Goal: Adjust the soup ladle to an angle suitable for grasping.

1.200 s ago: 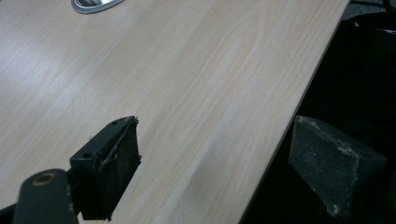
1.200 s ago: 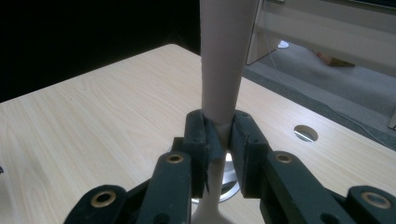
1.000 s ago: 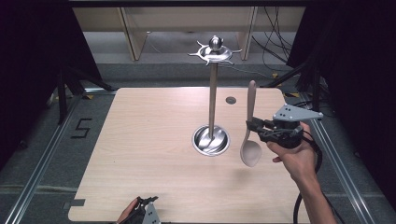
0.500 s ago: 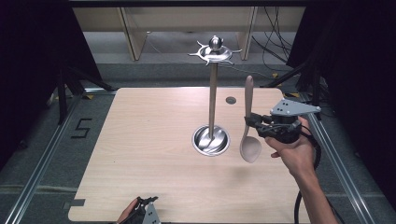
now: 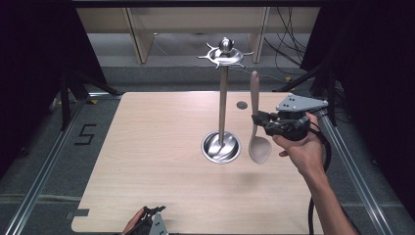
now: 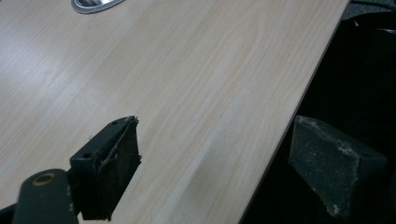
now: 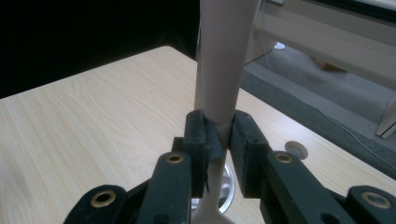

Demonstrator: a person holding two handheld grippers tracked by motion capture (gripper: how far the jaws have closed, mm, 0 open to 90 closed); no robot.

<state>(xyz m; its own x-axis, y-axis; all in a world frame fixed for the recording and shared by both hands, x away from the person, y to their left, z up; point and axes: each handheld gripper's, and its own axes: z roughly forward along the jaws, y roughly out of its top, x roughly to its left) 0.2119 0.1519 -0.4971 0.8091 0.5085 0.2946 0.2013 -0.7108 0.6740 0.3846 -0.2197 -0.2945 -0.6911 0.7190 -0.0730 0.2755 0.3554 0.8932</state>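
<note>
Right gripper [image 5: 255, 120] clenched on the handle of a pale beige plastic spoon [image 5: 256, 128], jaws pinching it from both sides. Spoon held upright, bowl down, above the light wooden tabletop [image 5: 147, 147], just beside the round steel base of a chrome utensil stand [image 5: 223, 107]. Left gripper [image 6: 212, 168] released, jaws wide apart at the tabletop's near edge.

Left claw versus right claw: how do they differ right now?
The left claw stands open and empty, while the right claw is shut on the spoon. The left claw sits low at the table's near edge; the right claw is raised beside the stand, spoon bowl hanging down. Both have black jaws.
</note>
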